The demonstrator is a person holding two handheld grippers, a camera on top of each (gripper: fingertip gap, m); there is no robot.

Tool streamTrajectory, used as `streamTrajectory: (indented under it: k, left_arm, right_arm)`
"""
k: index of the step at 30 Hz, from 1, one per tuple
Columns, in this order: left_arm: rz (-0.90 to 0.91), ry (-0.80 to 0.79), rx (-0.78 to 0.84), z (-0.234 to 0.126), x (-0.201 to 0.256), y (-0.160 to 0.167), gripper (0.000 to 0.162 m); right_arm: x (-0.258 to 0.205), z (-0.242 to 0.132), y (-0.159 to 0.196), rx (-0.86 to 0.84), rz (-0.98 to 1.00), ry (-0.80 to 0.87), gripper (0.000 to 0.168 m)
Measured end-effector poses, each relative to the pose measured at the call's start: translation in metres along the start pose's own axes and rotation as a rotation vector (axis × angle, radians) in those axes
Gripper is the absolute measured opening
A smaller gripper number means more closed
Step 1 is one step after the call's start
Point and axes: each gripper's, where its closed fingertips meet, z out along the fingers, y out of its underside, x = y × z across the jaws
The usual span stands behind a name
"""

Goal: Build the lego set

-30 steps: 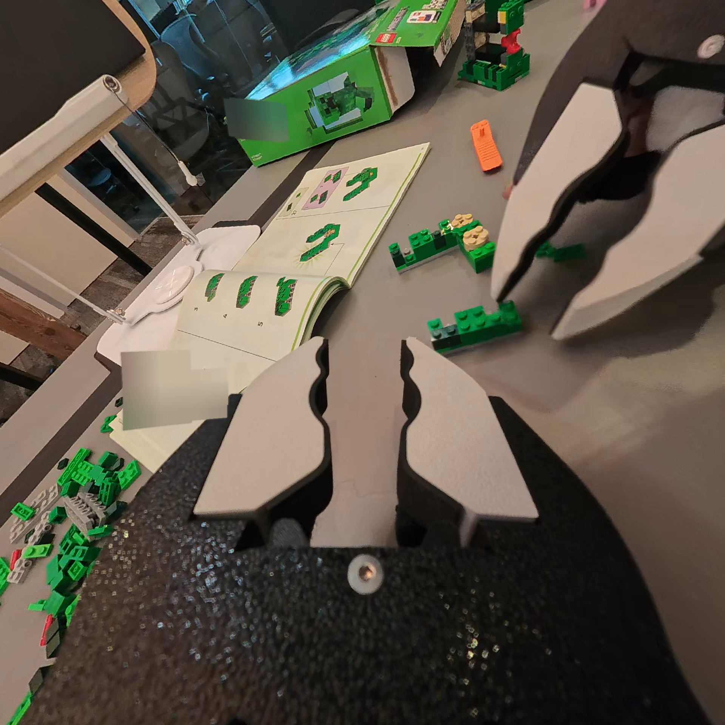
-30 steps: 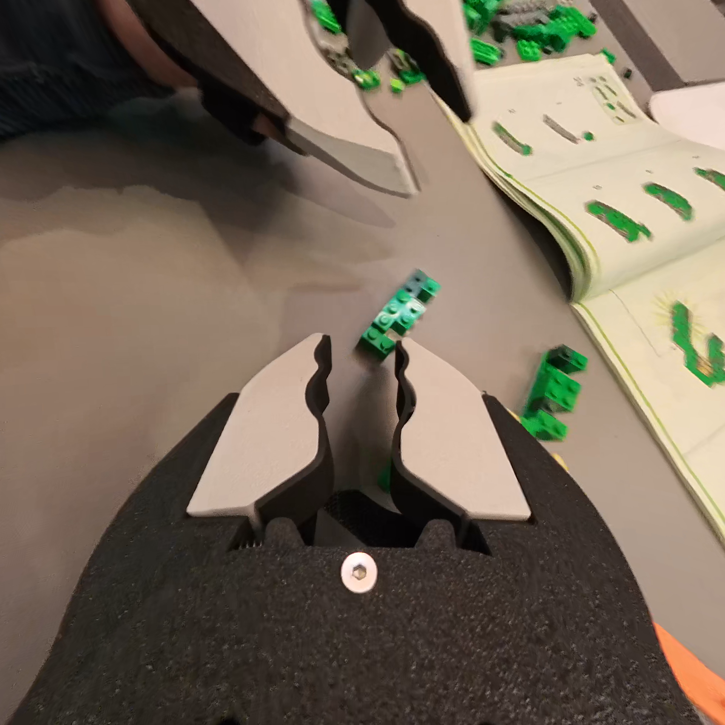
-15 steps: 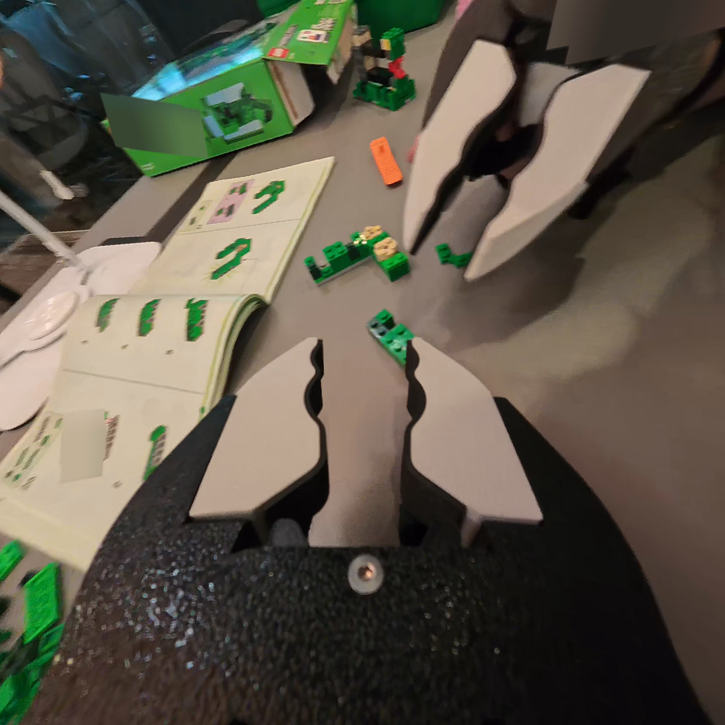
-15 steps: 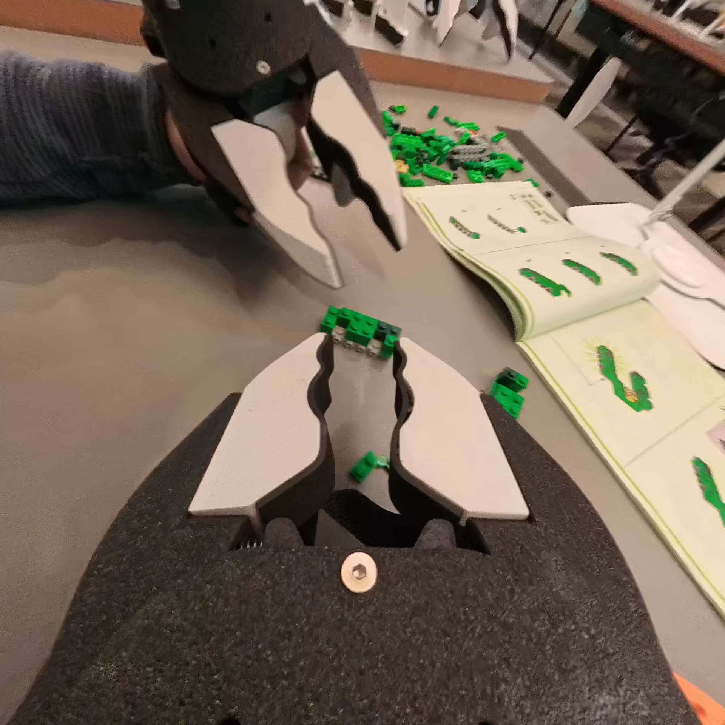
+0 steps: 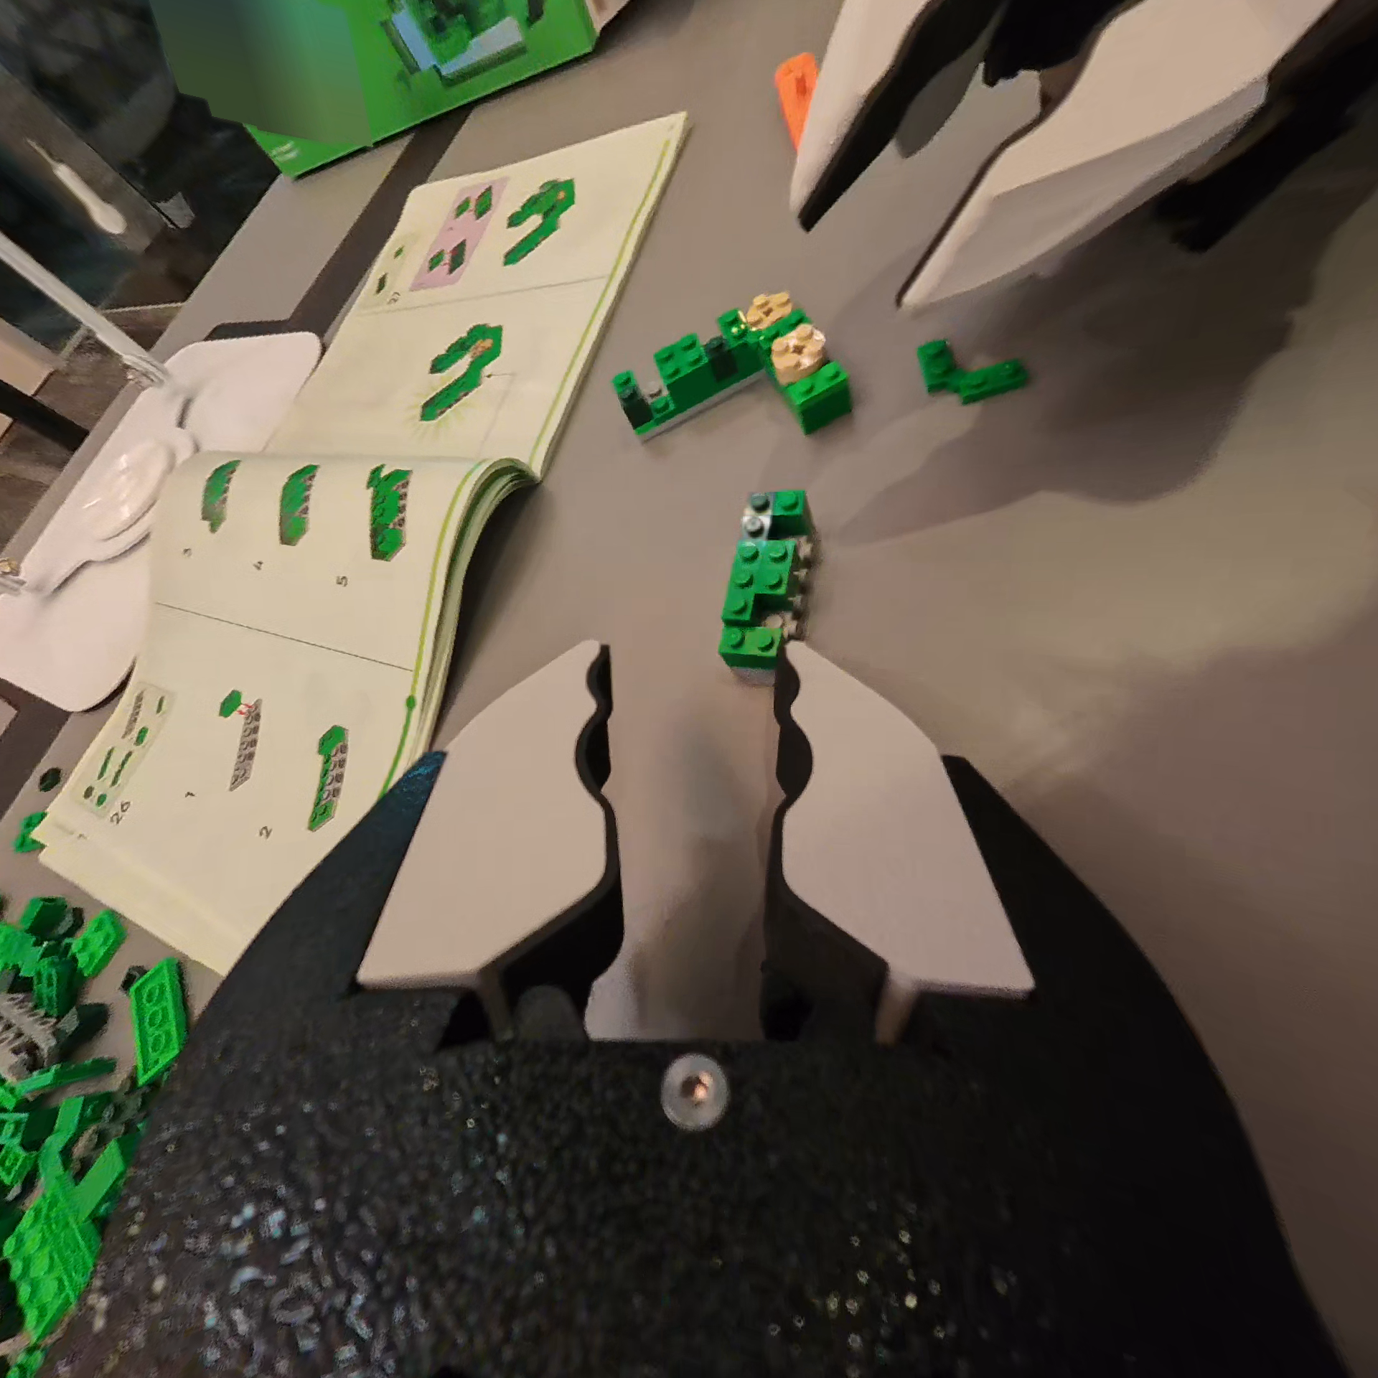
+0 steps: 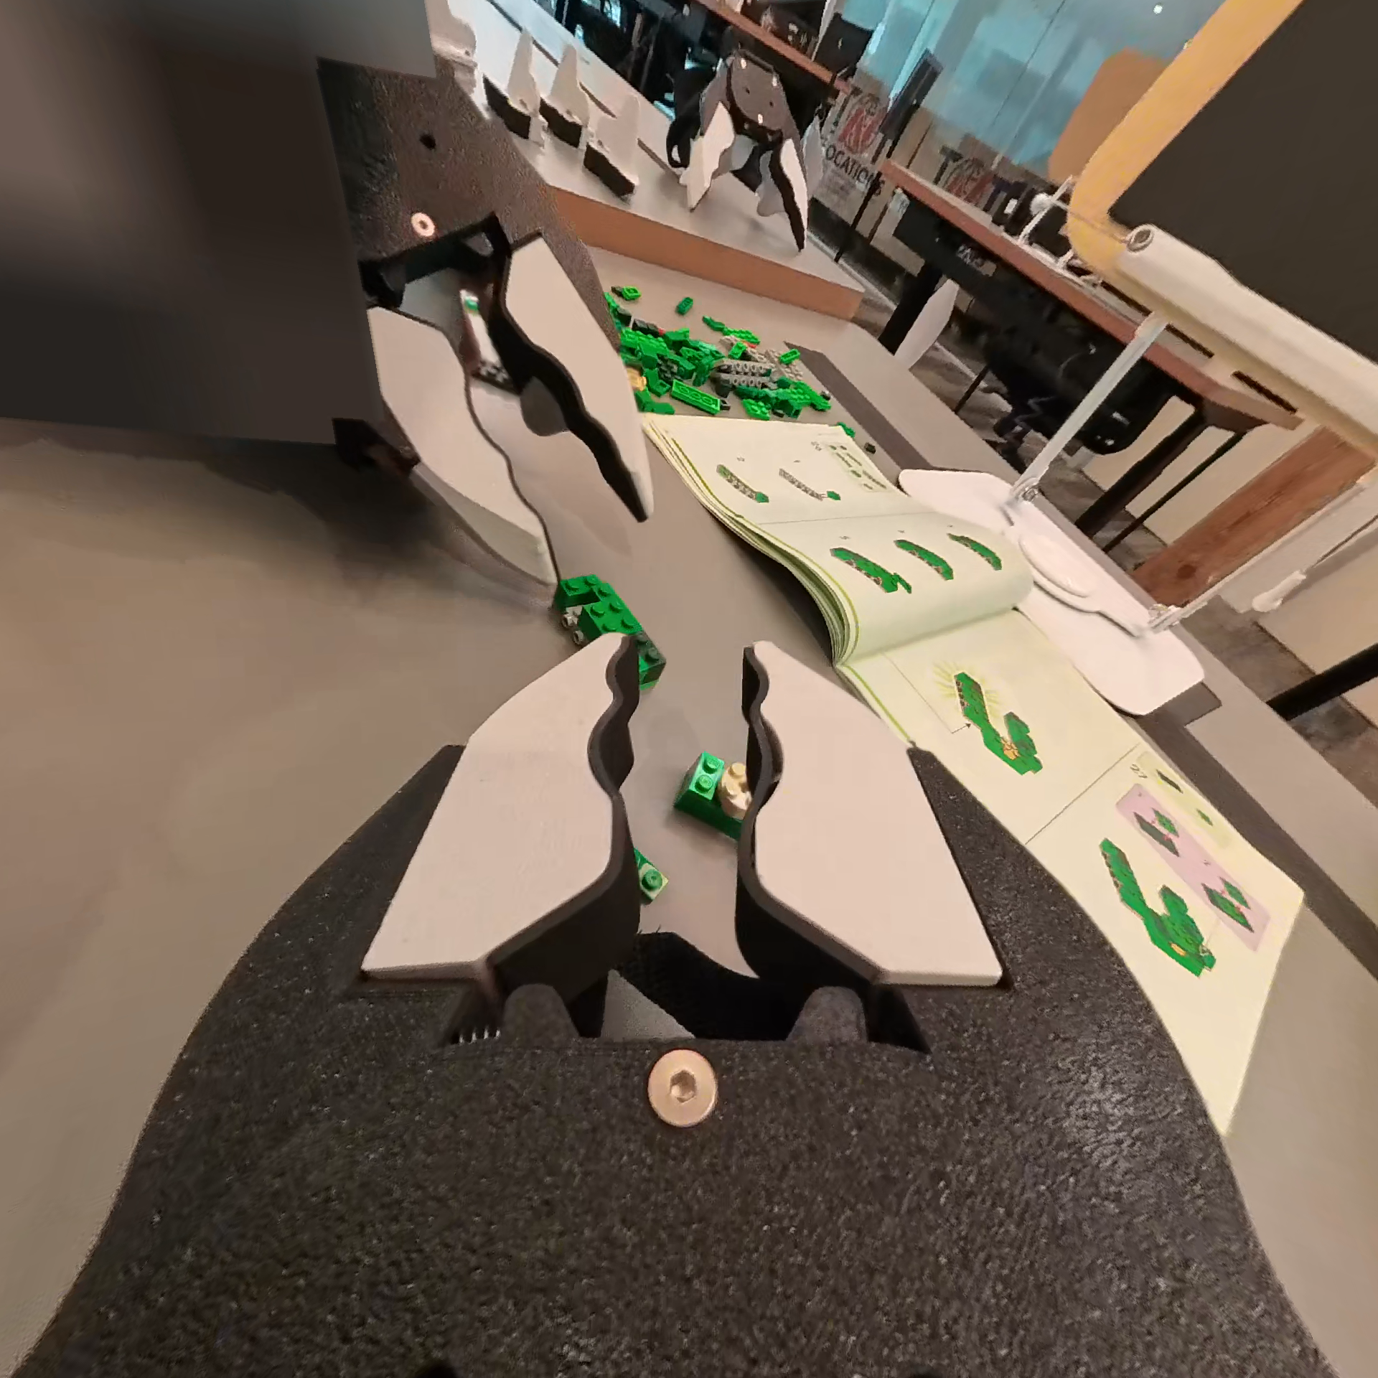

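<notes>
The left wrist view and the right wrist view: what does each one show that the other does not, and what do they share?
Only the left wrist view shows the green box, the orange piece and the small green L-shaped piece. Only the right wrist view shows the far bench with spare tools and the lamp arm. Both show the open instruction booklet, the loose brick pile, the long green assembly, the grey table and both tools, left and right, open and empty.

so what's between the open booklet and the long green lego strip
Bare grey table; left wrist view shows nothing between the booklet and the long green lego strip.
</notes>
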Motion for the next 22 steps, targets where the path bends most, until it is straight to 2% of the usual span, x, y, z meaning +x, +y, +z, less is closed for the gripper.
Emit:
streamTrajectory:
  k: [7,11,22]
  left_arm:
    - [0.05,0.039,0.145,-0.009,0.007,-0.017,0.041]
    - [0.05,0.08,0.161,-0.009,0.013,-0.019,0.041]
    - [0.053,0.099,0.138,-0.006,0.017,-0.015,0.041]
  right_arm:
    - [-0.002,-0.004,-0.013,0.121,-0.114,0.037,0.024]
    - [0.005,-0.006,-0.016,0.153,-0.125,0.09,0.024]
    - [0.043,-0.023,-0.021,0.284,0.166,0.158,0.023]
